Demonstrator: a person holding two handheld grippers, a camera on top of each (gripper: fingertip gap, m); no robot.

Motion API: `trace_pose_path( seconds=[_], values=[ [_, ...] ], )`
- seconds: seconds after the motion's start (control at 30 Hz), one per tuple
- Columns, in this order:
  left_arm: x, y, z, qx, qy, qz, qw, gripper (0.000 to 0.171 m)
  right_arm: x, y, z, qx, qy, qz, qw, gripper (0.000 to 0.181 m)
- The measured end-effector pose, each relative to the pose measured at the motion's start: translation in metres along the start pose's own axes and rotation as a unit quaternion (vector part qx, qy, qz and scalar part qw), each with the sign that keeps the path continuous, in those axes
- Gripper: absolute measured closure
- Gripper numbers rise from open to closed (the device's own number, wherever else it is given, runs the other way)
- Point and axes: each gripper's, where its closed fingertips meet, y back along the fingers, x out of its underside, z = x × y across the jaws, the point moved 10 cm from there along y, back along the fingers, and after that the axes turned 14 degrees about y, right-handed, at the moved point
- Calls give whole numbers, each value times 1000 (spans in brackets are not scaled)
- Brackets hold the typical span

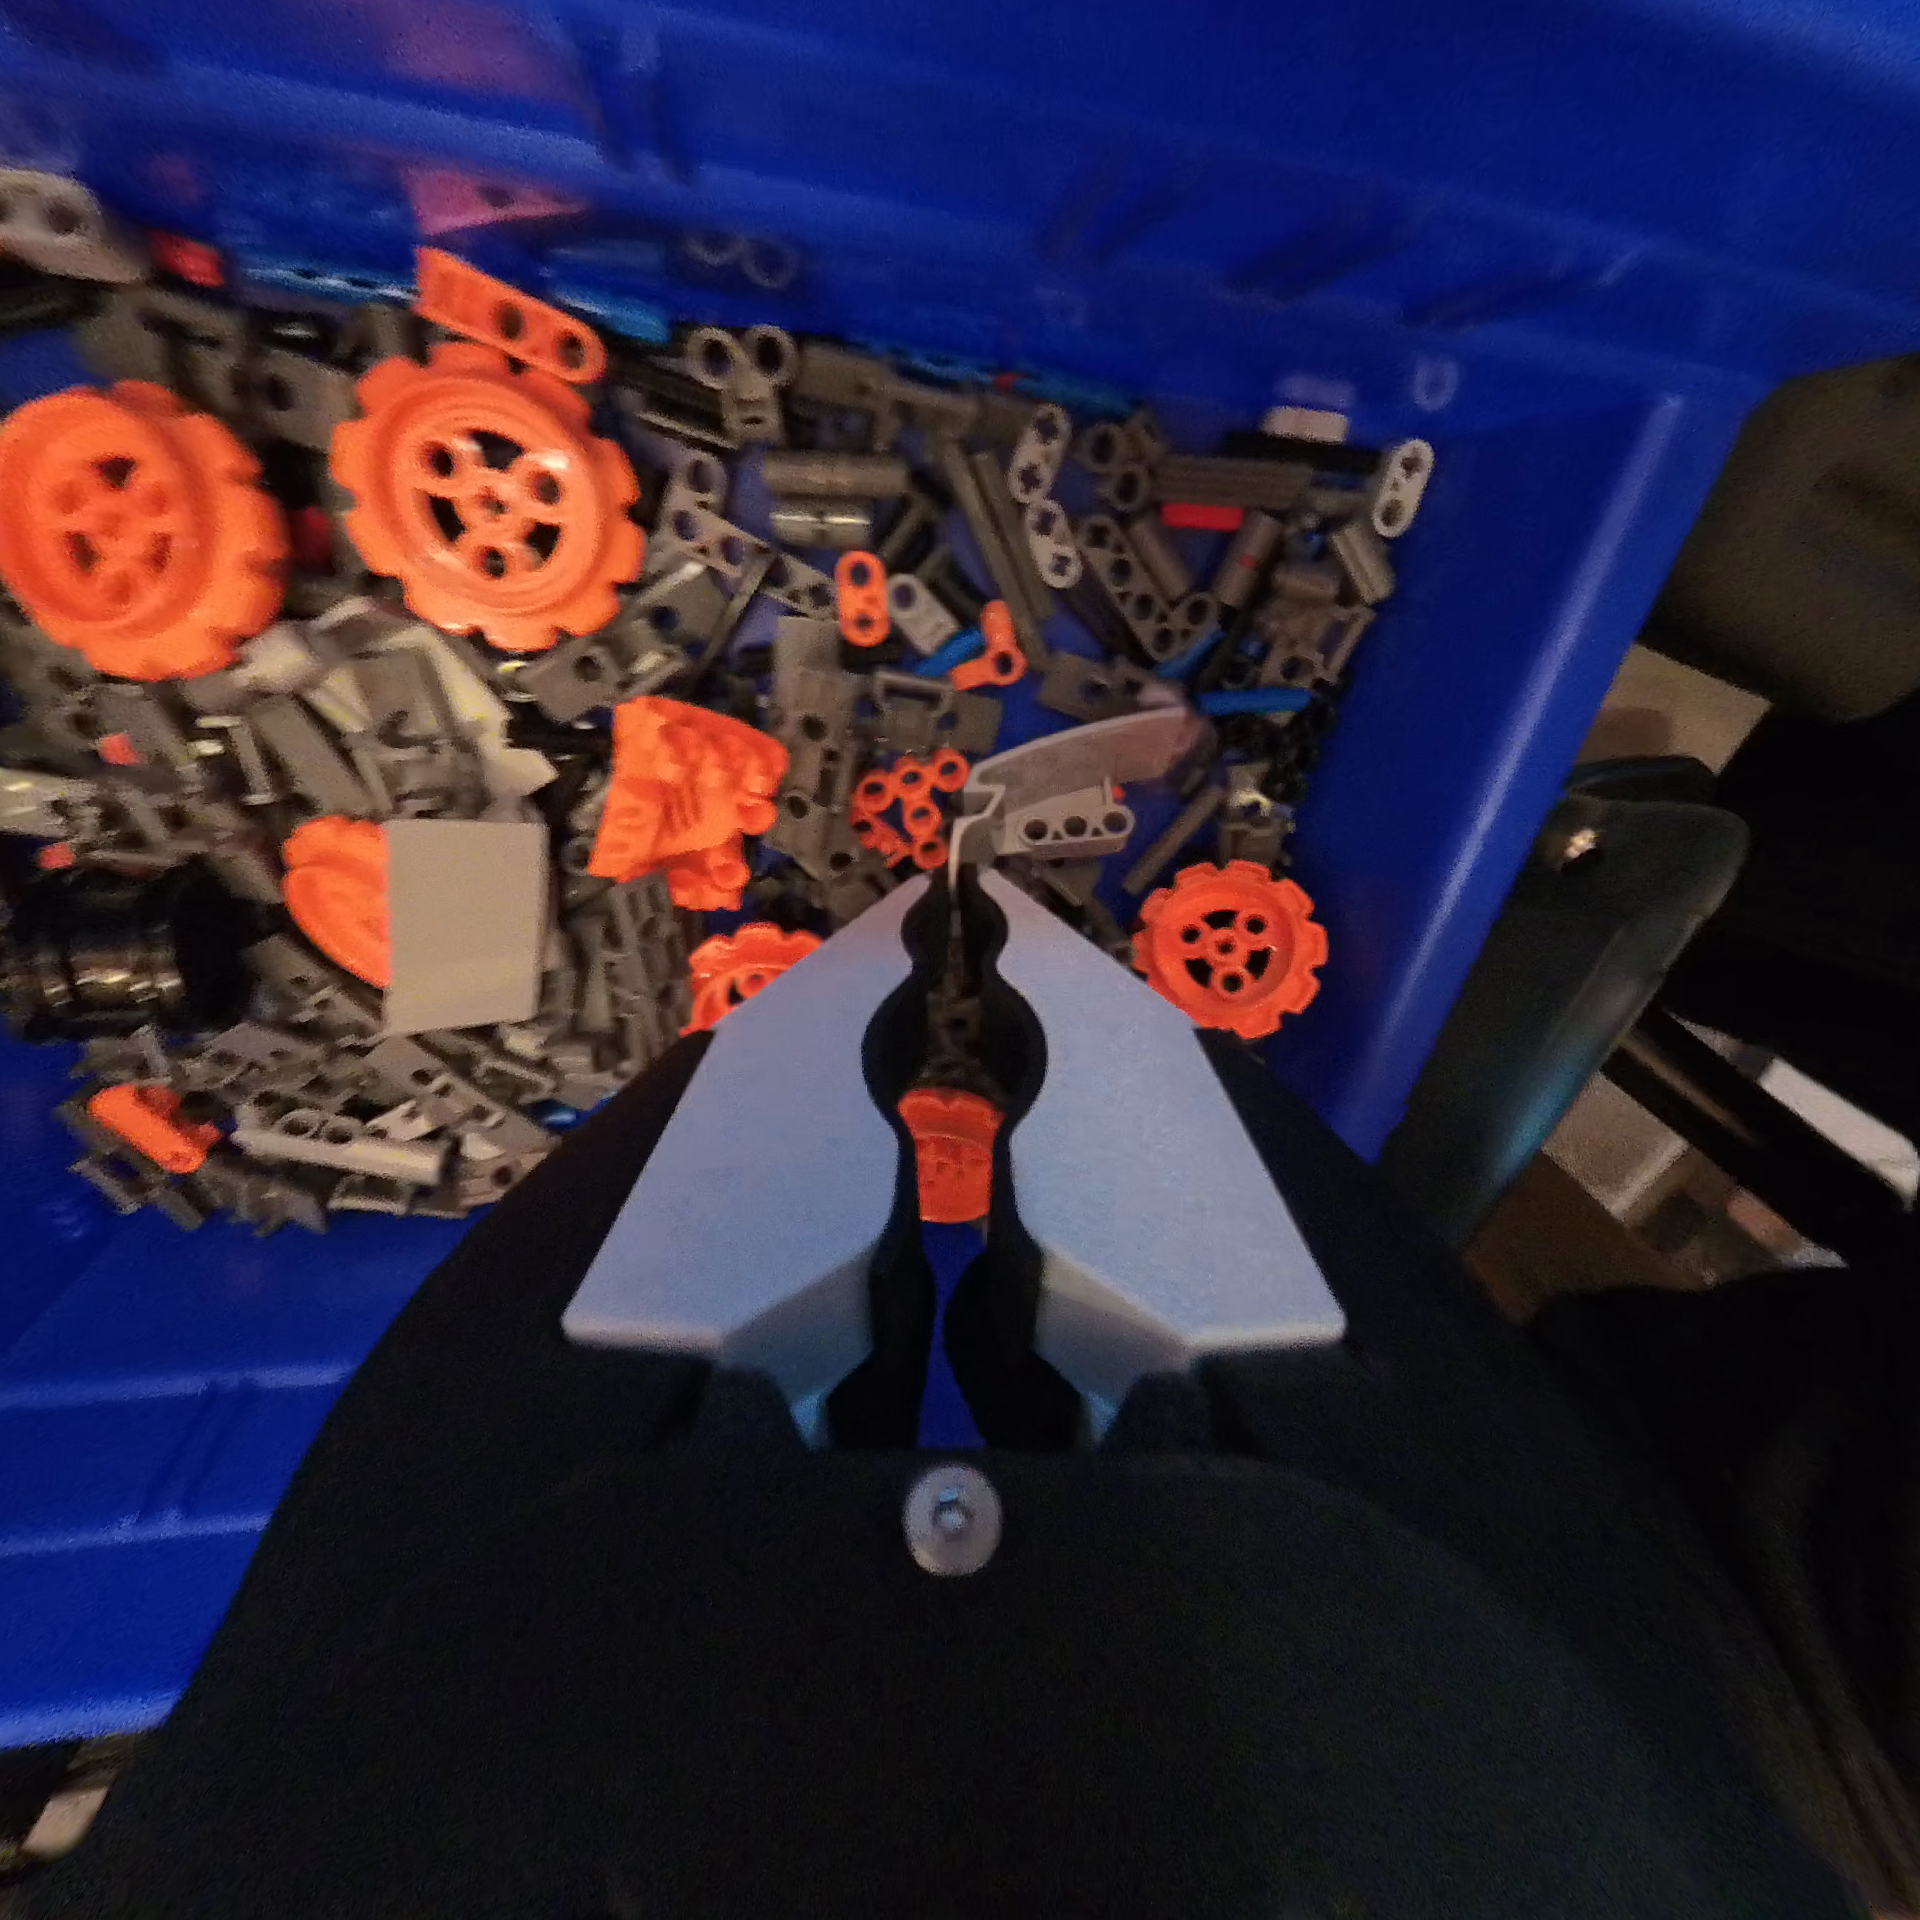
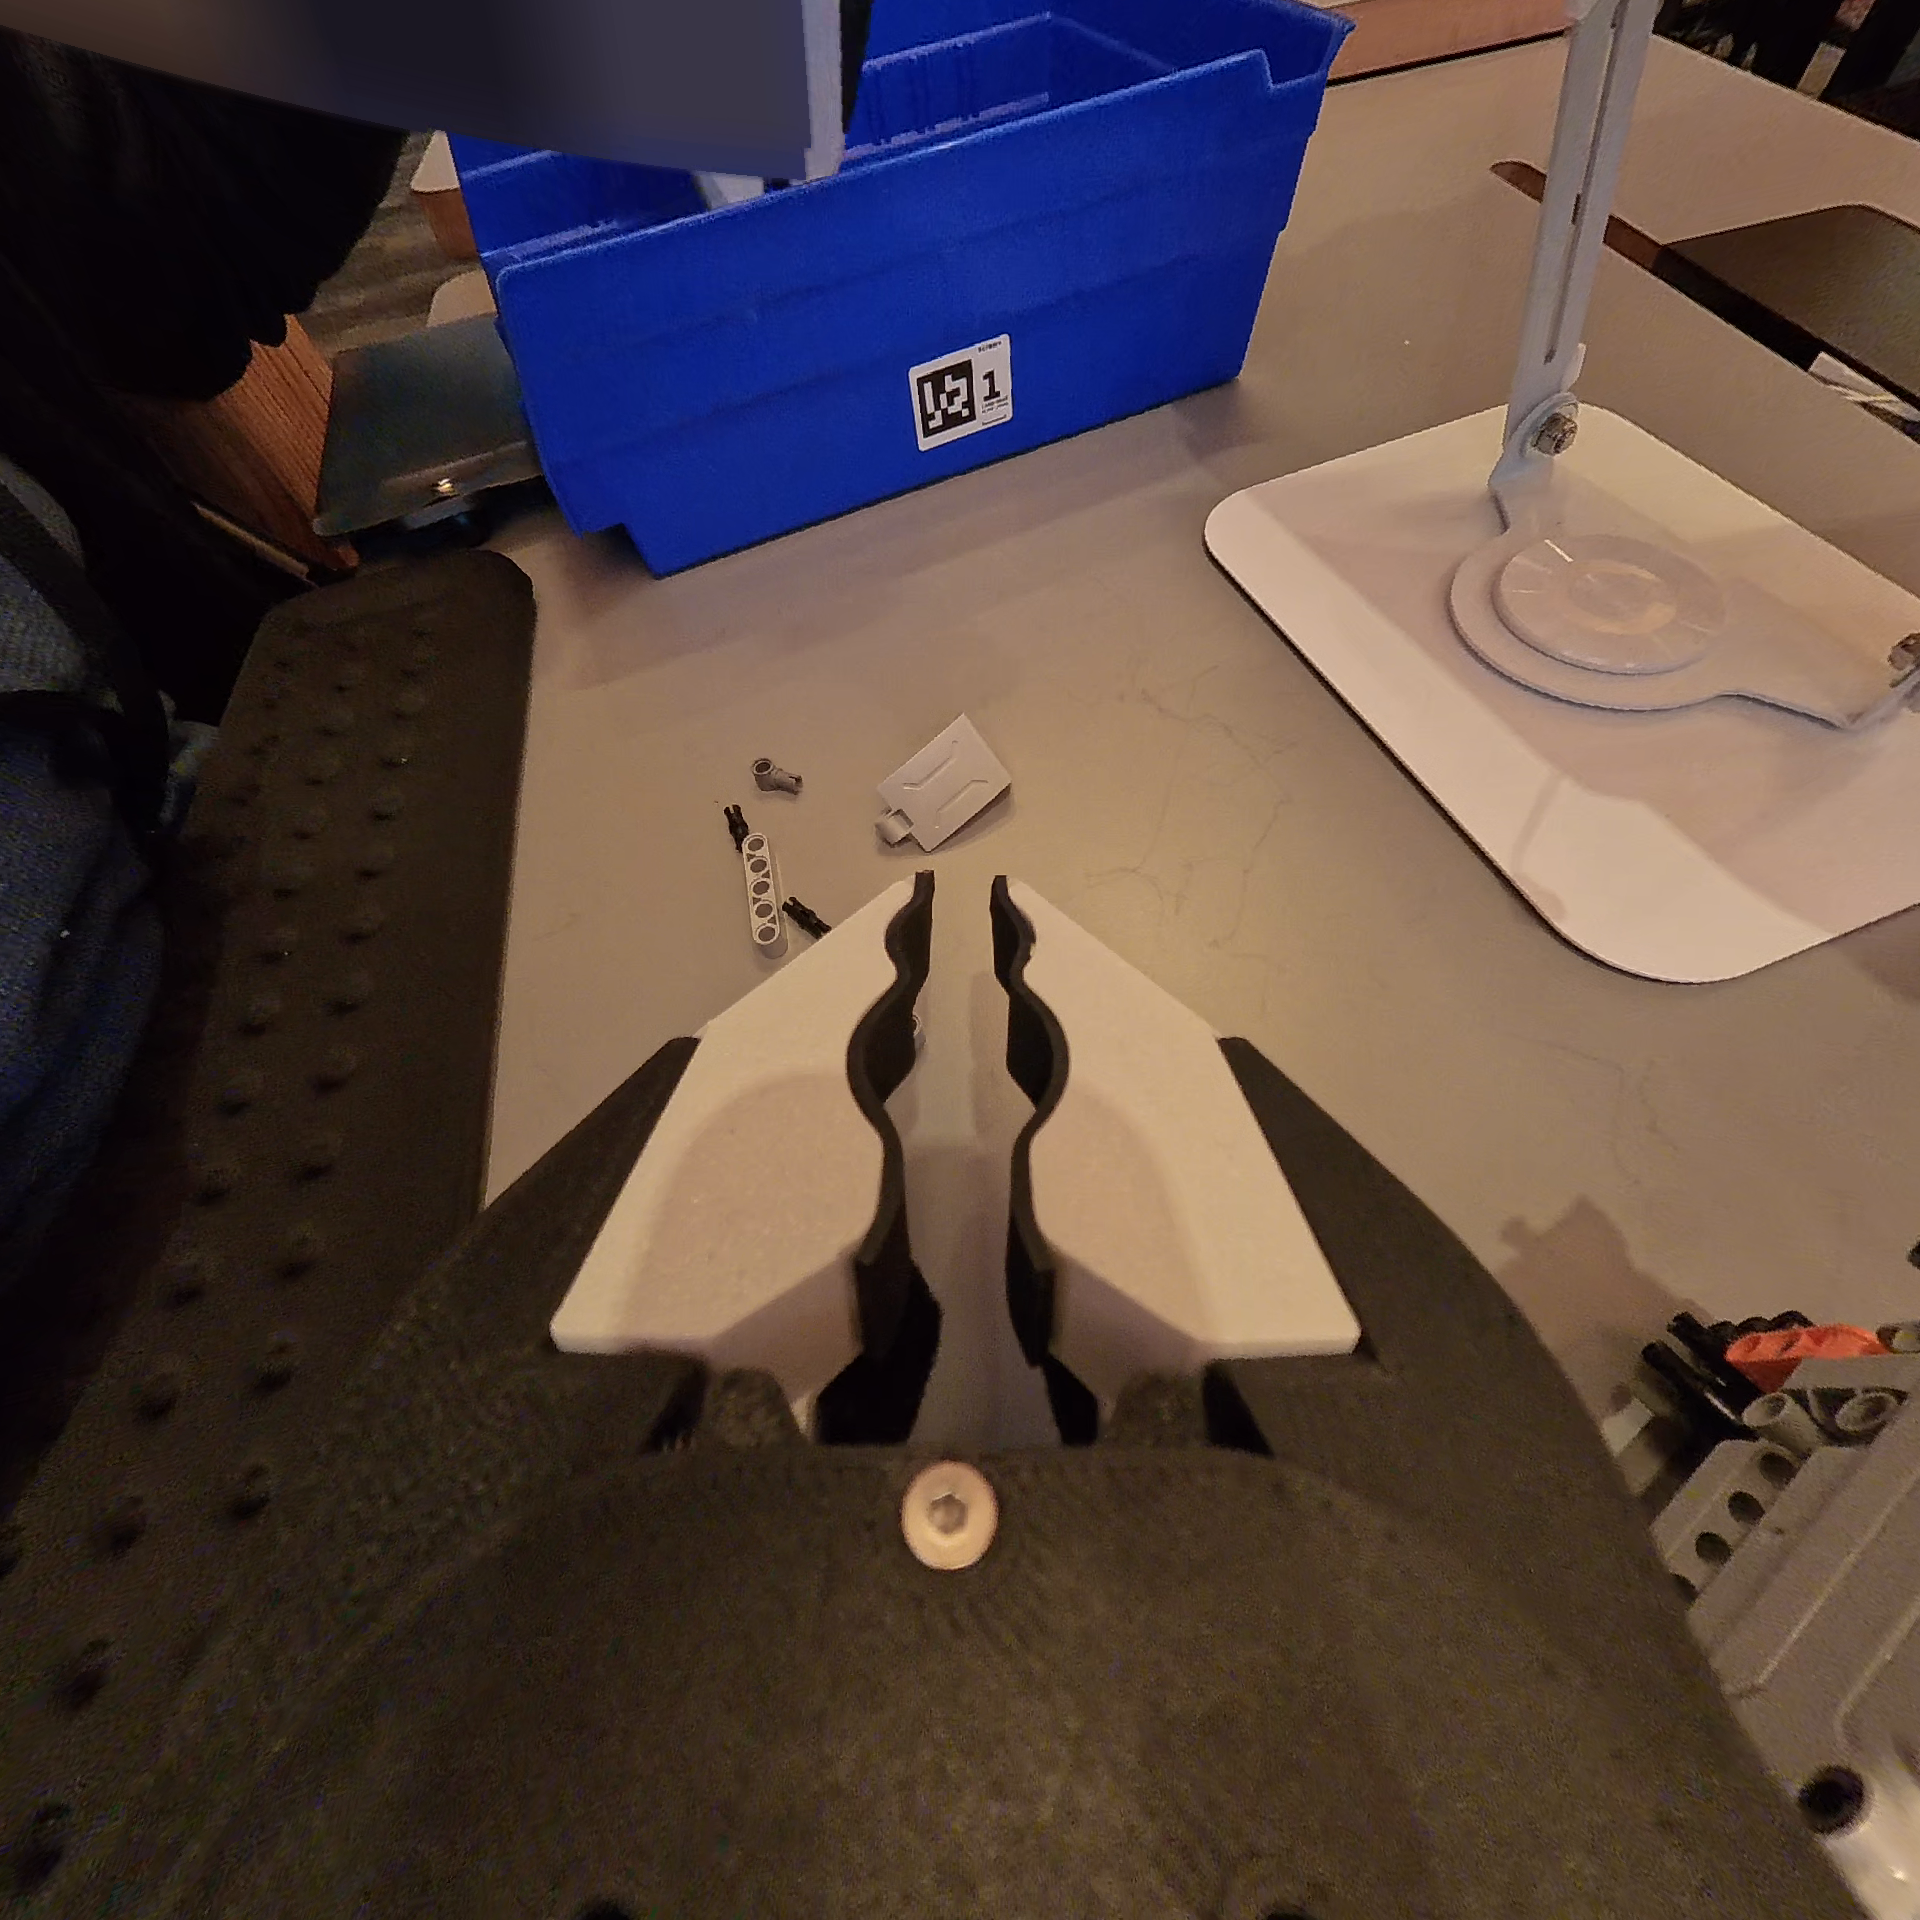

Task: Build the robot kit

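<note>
In the left wrist view my left gripper (image 1: 958,878) is over a blue bin (image 1: 1455,727) full of loose grey and orange building pieces. Its jaws are shut on the thin edge of a grey curved panel piece (image 1: 1081,764), which sticks out past the tips. Orange toothed wheels (image 1: 483,499) (image 1: 1228,948) lie in the pile. In the right wrist view my right gripper (image 2: 961,883) is open a little and empty, just above a grey table (image 2: 1195,1039). A grey flat panel (image 2: 945,784), a light grey holed beam (image 2: 762,894) and a small grey connector (image 2: 774,774) lie just beyond its tips.
A blue bin (image 2: 883,343) with a white sticker stands at the back of the table. A white stand base (image 2: 1455,727) with an upright arm is on the right. A black studded mat (image 2: 343,935) lies on the left. A grey and orange built assembly (image 2: 1787,1455) is at the lower right. Some 30 cm of space lies between my two pairs of fingers. The small grey connector (image 2: 774,774) lies around 12 cm away from my right fingertips.
</note>
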Motion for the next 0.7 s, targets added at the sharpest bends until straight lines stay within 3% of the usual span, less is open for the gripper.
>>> trace_pose_path(
  seconds=[0.3, 0.5, 0.63, 0.7],
  values=[
    [2, 9, 26, -49, 65, -40, 996, 171, 0, -1, 0, -1, -1, 1, 1000, 173],
    [3, 13, 24, -59, 61, -39, 996, 151, 0, -1, 0, -1, -1, 1, 1000, 173],
    [2, 24, 17, -23, 51, -64, 996, 138, 0, 0, 0, -1, 0, -1, 1000, 173],
    [7, 27, 8, -7, 25, -47, 999, 126, 0, 0, 0, -1, 0, -1, 1000, 173]
  ],
)
